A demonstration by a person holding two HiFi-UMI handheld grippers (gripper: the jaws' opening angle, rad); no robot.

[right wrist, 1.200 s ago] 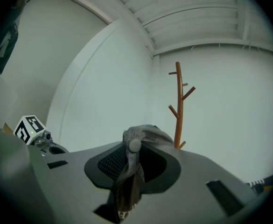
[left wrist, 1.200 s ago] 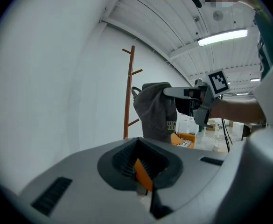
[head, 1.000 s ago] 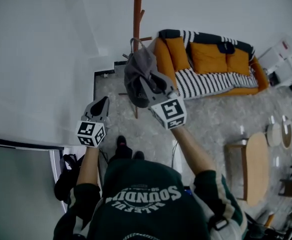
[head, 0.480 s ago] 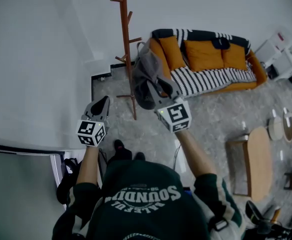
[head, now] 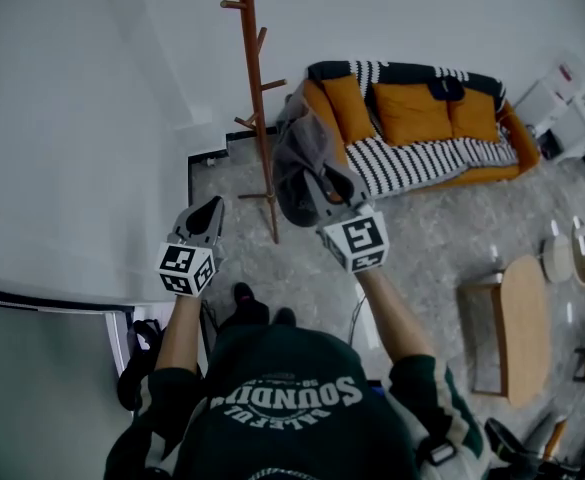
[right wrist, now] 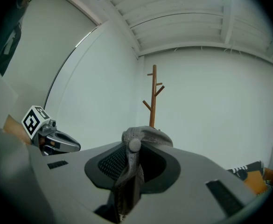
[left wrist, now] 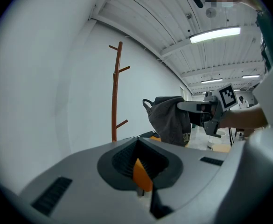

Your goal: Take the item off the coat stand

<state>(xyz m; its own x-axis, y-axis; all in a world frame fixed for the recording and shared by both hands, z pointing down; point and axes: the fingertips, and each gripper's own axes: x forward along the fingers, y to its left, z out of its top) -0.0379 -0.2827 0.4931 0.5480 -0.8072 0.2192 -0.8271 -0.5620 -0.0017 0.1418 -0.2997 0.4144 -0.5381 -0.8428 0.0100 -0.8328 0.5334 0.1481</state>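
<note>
Currently clamped in the closed jaws of the right gripper (head: 318, 180): grey cap (head: 294, 146), hanging at frame centre in the head view, off the stand (head: 257, 98) and just right of its pole, not touching. Left gripper (head: 209, 208) at lower left, jaws together, empty. Sofa (head: 422, 118) at upper right.

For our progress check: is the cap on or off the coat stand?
Off: the cap hangs in the right gripper, apart from the coat stand.
</note>
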